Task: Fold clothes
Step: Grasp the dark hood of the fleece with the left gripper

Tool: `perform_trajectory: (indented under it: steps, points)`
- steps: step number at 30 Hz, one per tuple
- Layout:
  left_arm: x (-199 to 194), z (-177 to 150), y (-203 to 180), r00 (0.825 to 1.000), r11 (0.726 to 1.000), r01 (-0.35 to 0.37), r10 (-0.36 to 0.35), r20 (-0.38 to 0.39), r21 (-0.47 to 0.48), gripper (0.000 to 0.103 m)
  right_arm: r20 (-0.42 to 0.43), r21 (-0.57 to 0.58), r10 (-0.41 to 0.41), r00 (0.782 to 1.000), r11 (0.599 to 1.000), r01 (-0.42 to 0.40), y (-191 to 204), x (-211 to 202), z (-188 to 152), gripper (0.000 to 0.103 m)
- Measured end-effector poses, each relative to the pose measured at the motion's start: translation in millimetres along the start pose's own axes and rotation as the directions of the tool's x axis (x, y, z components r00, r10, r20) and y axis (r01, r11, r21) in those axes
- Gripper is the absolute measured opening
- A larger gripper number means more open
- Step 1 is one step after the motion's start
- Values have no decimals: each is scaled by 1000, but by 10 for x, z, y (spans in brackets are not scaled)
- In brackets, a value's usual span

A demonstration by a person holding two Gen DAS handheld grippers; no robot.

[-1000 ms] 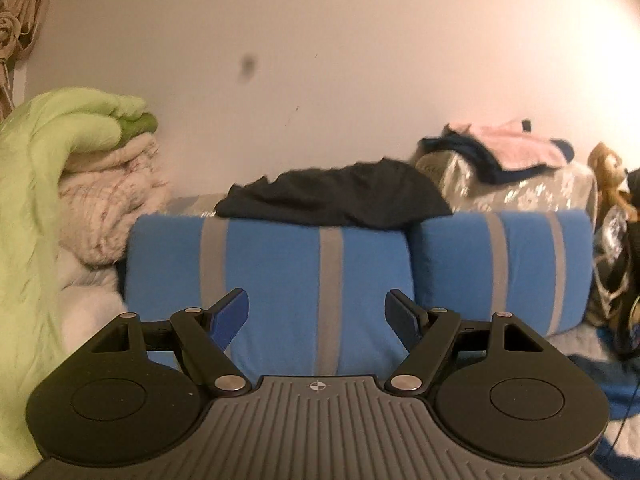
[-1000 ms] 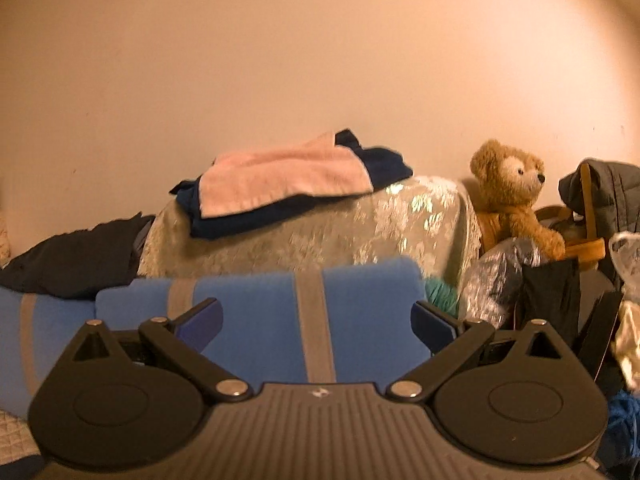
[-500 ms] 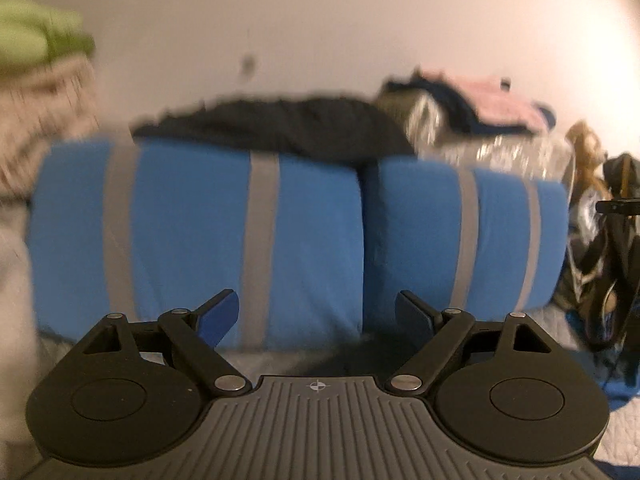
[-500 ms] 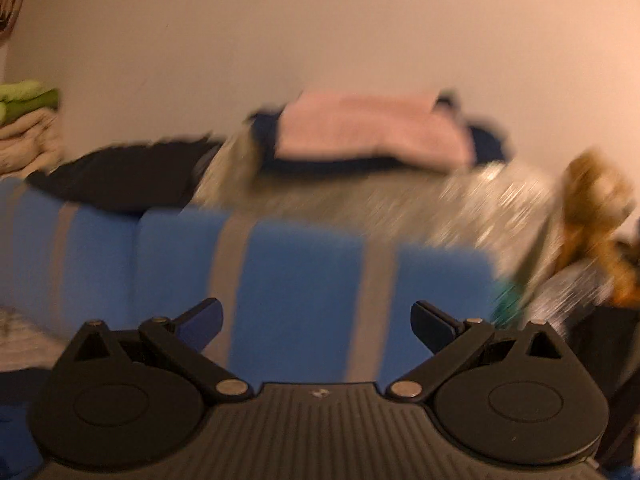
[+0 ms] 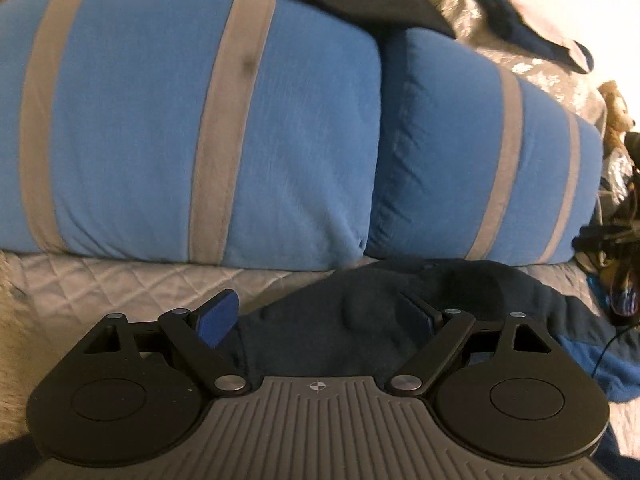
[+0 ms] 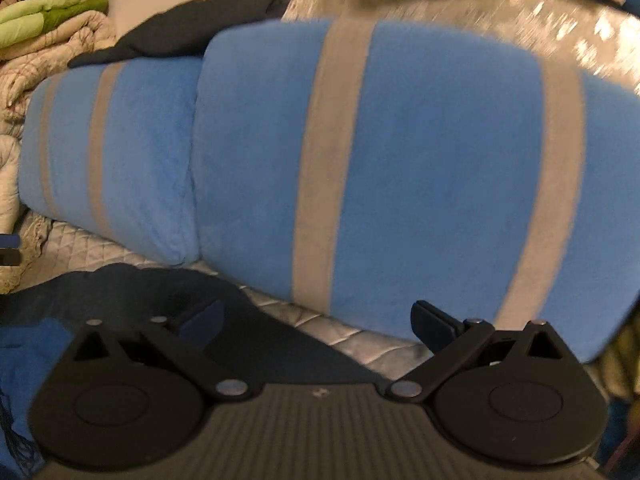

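Left wrist view: your left gripper (image 5: 316,318), its jaws just widened and gripping nothing, hangs over one dark garment (image 5: 360,320) lying on the quilted bed (image 5: 100,284) before two blue striped pillows (image 5: 200,128). Your right gripper (image 6: 318,320) also gapes wide, empty.
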State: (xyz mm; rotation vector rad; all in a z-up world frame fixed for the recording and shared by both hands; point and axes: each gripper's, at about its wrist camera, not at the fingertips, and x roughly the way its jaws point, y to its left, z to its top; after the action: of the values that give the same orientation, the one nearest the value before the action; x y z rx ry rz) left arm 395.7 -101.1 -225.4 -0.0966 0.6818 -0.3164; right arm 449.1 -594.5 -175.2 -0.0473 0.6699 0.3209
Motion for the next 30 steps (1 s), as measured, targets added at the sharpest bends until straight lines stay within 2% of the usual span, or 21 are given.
perform_trajectory:
  steps: [4, 8, 11, 14, 17, 20, 25, 26, 27, 29, 30]
  points:
    - [242, 48, 59, 999, 998, 34, -35, -1, -61, 86, -22, 47, 40, 999, 998, -39, 77, 319, -59, 103]
    - [527, 172, 105, 998, 988, 61, -62, -3, -143, 86, -20, 148, 74, 997, 986, -70, 37, 614, -10, 103]
    - [785, 248, 125, 996, 977, 77, -84, -26, -199, 86, -16, 260, 108, 994, 960, -101, -30, 859, 19, 103]
    - [1068, 274, 137, 992, 959, 86, -108, -69, -269, 86, -38, 391, 168, 985, 910, -139, -95, 1145, 24, 103]
    - [1365, 271, 187, 972, 927, 131, -190, -139, -351, 86, -73, 463, 215, 974, 872, -158, -99, 1432, 27, 103]
    - [1599, 243, 272, 949, 882, 148, -254, -185, -447, 85, -142, 489, 250, 958, 859, -152, -82, 1693, 29, 101]
    - [1869, 161, 341, 891, 822, 121, -337, -304, -556, 84, -220, 518, 334, 917, 836, -181, -43, 1987, -13, 95]
    - [1899, 150, 319, 879, 822, 116, -346, -327, -557, 84, -226, 527, 351, 909, 829, -189, -50, 2018, -29, 91]
    - [1894, 150, 289, 877, 825, 115, -346, -334, -554, 84, -228, 536, 373, 899, 819, -204, -34, 2051, -37, 87]
    - [1870, 153, 230, 875, 830, 114, -344, -341, -546, 69, -221, 535, 397, 891, 813, -229, 18, 2061, -34, 71]
    - [1843, 152, 205, 877, 828, 115, -344, -335, -549, 49, -217, 529, 403, 889, 814, -240, 50, 2059, -28, 67]
